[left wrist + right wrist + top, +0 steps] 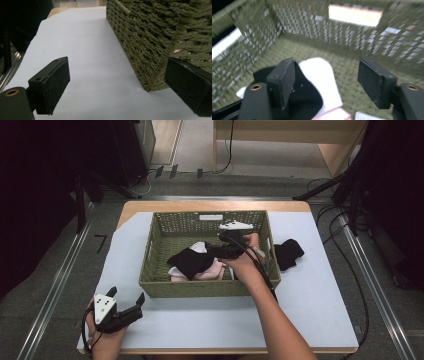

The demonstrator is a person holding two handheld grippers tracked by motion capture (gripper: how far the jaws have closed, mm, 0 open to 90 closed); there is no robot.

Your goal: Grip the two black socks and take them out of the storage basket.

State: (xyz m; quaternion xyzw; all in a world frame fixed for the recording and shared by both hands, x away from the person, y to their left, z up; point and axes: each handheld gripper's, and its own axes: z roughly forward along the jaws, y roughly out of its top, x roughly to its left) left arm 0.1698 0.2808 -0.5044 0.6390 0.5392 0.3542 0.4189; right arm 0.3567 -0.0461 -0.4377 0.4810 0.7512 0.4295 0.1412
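Right gripper (325,82) wide open over socks (192,261) in basket (207,289), left gripper (117,85) — spread, empty — beside basket

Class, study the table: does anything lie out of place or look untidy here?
One black garment lies on the white sheet outside the green woven basket, against its right wall, while the other clothes, black, white and pink, sit heaped inside. The right tongs hang open over that heap.

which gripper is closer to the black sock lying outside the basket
Right. The right gripper is inside the basket, just across its wall from the black sock; the left gripper sits at the table's near-left corner.
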